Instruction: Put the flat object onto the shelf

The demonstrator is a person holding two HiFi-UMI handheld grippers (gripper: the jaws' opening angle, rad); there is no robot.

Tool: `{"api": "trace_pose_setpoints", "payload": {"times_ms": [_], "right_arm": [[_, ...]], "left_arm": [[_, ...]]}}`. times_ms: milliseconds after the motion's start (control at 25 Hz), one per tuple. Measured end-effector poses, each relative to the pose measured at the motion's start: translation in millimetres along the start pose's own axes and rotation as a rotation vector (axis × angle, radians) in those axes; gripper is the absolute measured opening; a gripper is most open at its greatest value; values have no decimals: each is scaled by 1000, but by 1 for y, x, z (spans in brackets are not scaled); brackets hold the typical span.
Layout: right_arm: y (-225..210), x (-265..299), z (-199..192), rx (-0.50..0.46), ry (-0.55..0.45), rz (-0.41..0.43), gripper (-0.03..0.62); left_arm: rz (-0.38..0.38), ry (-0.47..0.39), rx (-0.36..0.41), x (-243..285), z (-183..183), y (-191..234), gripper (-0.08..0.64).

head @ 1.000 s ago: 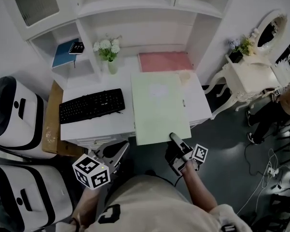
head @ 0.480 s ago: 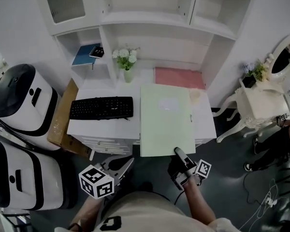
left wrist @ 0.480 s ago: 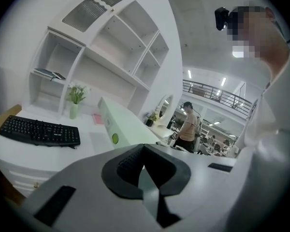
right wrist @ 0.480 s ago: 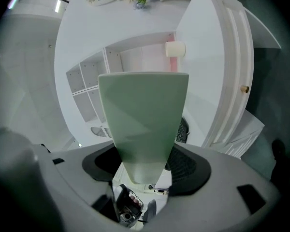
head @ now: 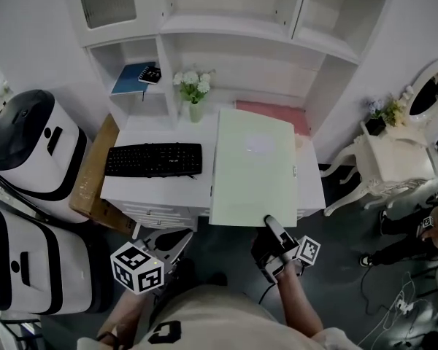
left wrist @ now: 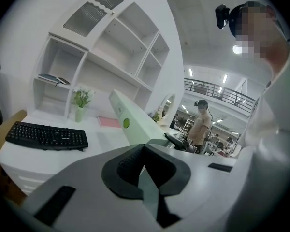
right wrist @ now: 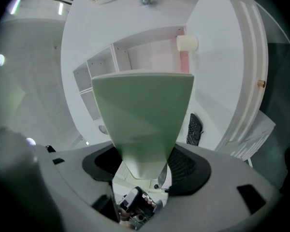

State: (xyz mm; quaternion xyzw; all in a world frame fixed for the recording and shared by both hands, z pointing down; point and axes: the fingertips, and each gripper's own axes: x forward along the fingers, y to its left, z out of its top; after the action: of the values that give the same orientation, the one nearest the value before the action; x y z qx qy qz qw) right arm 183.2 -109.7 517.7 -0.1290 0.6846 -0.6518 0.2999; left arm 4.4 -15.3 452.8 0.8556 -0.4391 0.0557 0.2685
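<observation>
Two grippers low in the head view, either side of 6 o'clock, below the white surface (head: pixel 160 192). Right gripper (right wrist: pixel 145 159) closed on the near short edge of the pale green flat object (head: pixel 252 162), jaws standing wide with the object wedged between the dark pads. Held off the surface and tilted, far edge raised toward 12 o'clock, in front of the white shelf unit (head: pixel 233 26). Seen in the left gripper view as a slanted slab with a round green spot (left wrist: pixel 126 123) on its narrow side. Covers most of the right half of the surface in the head view, and part of a pink mat (head: pixel 270 111) at its 12 o'clock.

Left gripper (left wrist: pixel 144 148) at 7 o'clock in the head view, jaws brought together at the tips with nothing between them, well apart from the flat object.

Black keyboard (head: pixel 153 160) flat on the surface at 9 o'clock of the flat object. Vase of white flowers (head: pixel 194 93) at 11 o'clock of it, at the back of the surface. Blue book (head: pixel 130 79) lying in a low shelf compartment at 10 o'clock, small dark item (head: pixel 152 74) on its corner. Two white and black machines (head: pixel 29 148) at the 9 o'clock edge of the view, next to a brown board (head: pixel 95 173) beside the surface's left end. White side table (head: pixel 394 159) with an oval mirror (head: pixel 428 97) at 3 o'clock.
</observation>
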Motion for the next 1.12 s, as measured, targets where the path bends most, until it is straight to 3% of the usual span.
{"api": "trace_pose_setpoints", "payload": {"times_ms": [240,480,720,1120], "right_arm": [[15,18,-7,-41,-26,25,296],[17,18,-10,-105,-72,-10,295],[25,22,-18,-182,-59,-30,295],[57,43,-37,-237,-20,31,295]], "left_arm": [[-49,-19,-3,-3,6,16,14],[-97,-28,3,-9,13,29,14],[-144,-17,4,-4,14,36,14],[-177,-25,4,-2,22,46,14]]}}
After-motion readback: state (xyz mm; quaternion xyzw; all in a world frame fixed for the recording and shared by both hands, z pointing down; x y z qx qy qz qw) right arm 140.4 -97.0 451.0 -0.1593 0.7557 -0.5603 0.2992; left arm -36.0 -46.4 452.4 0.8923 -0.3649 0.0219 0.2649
